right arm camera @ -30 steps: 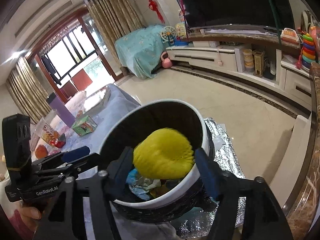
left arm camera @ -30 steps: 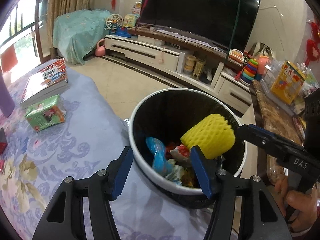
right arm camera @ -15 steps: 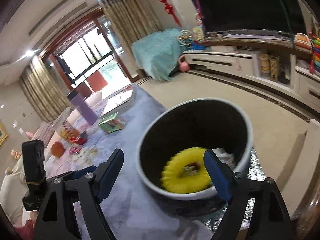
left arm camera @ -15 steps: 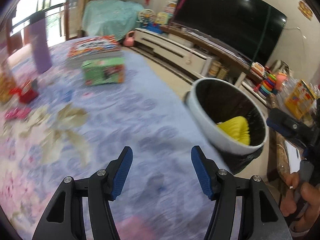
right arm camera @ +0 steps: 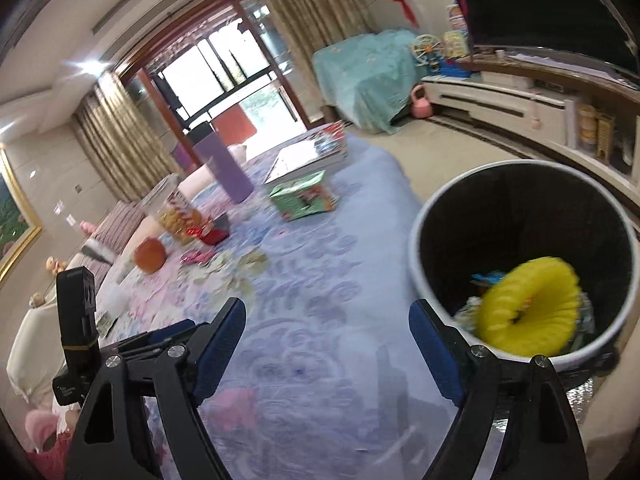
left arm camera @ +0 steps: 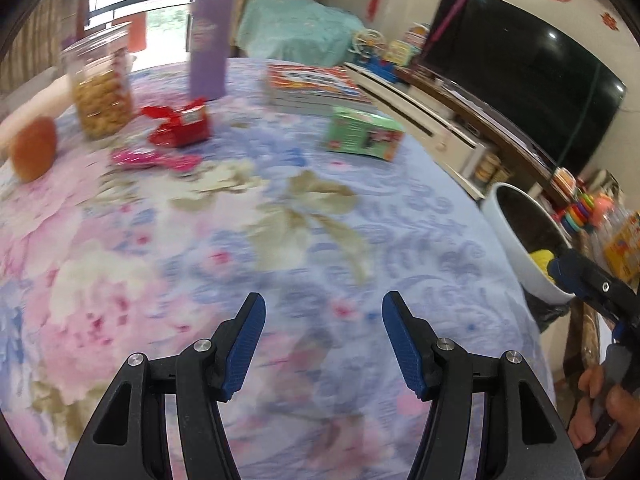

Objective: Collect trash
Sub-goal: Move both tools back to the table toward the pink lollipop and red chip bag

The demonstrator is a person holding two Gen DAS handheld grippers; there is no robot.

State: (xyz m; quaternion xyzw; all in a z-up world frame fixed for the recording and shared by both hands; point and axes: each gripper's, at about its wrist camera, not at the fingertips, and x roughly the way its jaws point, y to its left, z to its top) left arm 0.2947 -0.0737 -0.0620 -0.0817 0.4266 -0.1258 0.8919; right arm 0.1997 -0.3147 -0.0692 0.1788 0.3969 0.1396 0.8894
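The white trash bin [right arm camera: 414, 240] with a black liner stands at the table's right edge, and a yellow foam fruit net [right arm camera: 528, 304] lies inside on other rubbish. My right gripper [right arm camera: 326, 334] is open and empty, left of the bin over the flowered cloth. My left gripper [left arm camera: 323, 328] is open too, with nothing between its fingers, above the cloth. Farther across the table lie a red wrapper [left arm camera: 180, 126], a pink wrapper [left arm camera: 156, 159] and pale scraps [left arm camera: 224, 180]. The bin [left arm camera: 516, 248] shows at the right of the left wrist view.
On the far side of the table stand a purple bottle [left arm camera: 208, 40], a clear jar of snacks [left arm camera: 102, 84] and an orange fruit [left arm camera: 32, 148]. A green box [left arm camera: 362, 134] and stacked books [left arm camera: 316, 88] lie nearer the bin. A TV unit is behind.
The right gripper has let go of the yellow foam net, which now lies in the bin. Both grippers have swung left, away from the bin and over the table.
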